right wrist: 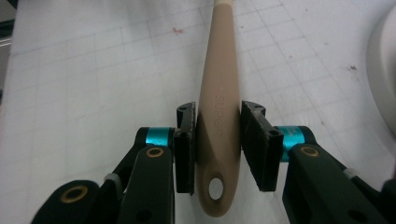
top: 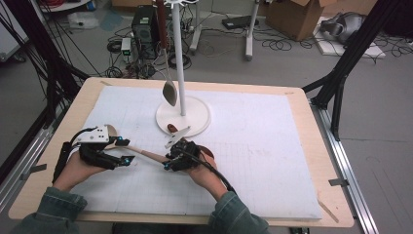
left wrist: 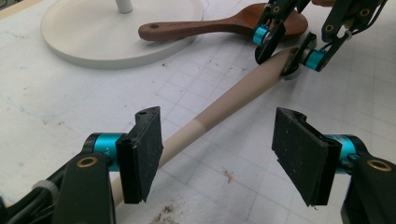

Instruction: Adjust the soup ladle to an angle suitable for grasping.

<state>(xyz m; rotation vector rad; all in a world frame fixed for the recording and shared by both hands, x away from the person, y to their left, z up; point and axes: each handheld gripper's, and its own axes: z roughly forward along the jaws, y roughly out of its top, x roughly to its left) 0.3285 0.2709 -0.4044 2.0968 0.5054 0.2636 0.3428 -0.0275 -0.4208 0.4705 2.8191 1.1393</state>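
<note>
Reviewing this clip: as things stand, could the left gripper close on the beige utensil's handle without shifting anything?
Probably yes. The left gripper stands open astride the beige handle, nothing between pads and handle. The right gripper grips only its holed end.

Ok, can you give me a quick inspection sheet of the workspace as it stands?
Surface: white gridded mat on wooden table; a few specks and a red mark.
Job's things: beige utensil lying on the mat; white stand with hanging spoon.
Clutter: dark wooden spoon, its handle end resting on the stand's base.
Grippers: left gripper open, handle between its jaws; right gripper shut on the handle's holed end.
Cables: gripper cable trails over the wrist; floor cables.
Surroundings: cardboard box, computer tower.
</note>
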